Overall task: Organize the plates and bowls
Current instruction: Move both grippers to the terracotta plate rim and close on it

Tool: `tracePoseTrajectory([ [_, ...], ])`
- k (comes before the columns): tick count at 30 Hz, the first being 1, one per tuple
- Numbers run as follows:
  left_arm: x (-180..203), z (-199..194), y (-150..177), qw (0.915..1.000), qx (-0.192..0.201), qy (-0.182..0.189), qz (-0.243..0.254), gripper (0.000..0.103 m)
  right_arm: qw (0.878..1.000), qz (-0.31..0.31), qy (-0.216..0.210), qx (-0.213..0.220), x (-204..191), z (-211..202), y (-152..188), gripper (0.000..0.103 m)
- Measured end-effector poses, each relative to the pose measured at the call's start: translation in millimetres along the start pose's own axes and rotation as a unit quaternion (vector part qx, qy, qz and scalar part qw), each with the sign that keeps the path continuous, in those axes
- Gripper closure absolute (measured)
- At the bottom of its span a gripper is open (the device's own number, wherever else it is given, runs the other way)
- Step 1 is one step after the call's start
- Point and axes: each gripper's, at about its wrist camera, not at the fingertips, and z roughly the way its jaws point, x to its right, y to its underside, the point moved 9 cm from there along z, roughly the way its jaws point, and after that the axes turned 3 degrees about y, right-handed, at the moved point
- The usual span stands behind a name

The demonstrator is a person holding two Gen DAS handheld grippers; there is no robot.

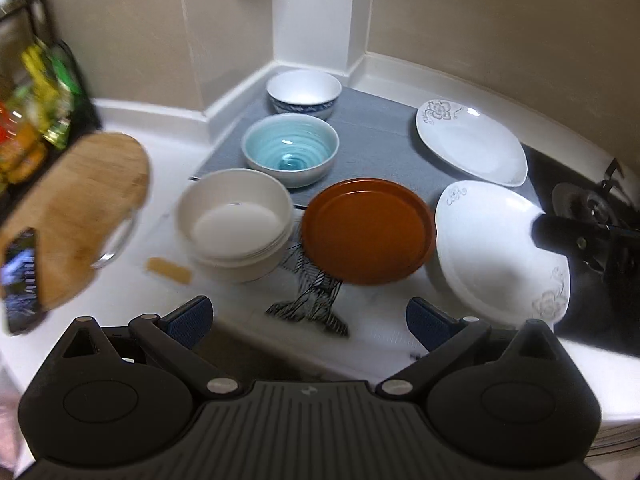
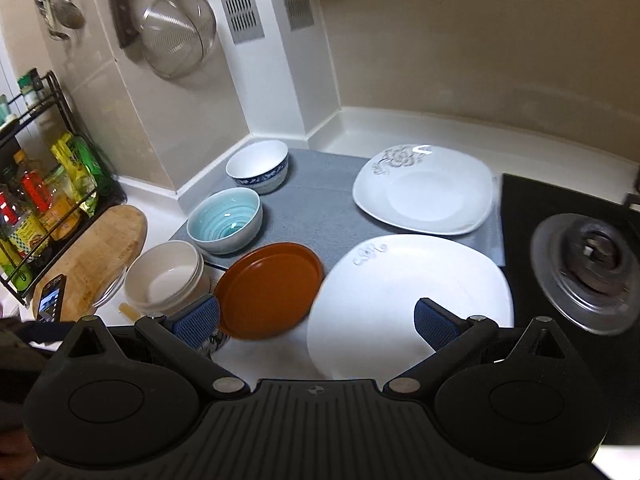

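Observation:
A cream bowl stack (image 1: 236, 222) (image 2: 164, 276), a teal bowl (image 1: 290, 154) (image 2: 226, 220) and a blue-patterned white bowl (image 1: 304, 94) (image 2: 258, 166) form a line toward the corner. An orange plate (image 1: 368, 230) (image 2: 270, 296) lies beside a near white floral plate (image 1: 496, 248) (image 2: 408, 304). A second white floral plate (image 1: 470, 142) (image 2: 424, 196) lies behind on the grey mat (image 1: 376, 140) (image 2: 316, 204). My left gripper (image 1: 310, 322) is open and empty, in front of the orange plate. My right gripper (image 2: 316, 322) is open, above the near edges of the orange and white plates.
A wooden cutting board (image 1: 84, 208) (image 2: 96, 256) with a phone (image 1: 20, 280) (image 2: 50, 298) on it lies left. A bottle rack (image 2: 40, 200) stands far left. A gas burner (image 2: 592, 256) sits right. A strainer (image 2: 178, 36) hangs on the wall.

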Motion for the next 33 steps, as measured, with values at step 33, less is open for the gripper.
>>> tracePoseTrajectory([
  [33, -26.6, 132.5, -20.1, 0.9456, -0.092, 0.115, -0.290, 0.013, 0.955, -0.137, -0.106, -0.241, -35.7, 233.6, -33.0, 0.005],
])
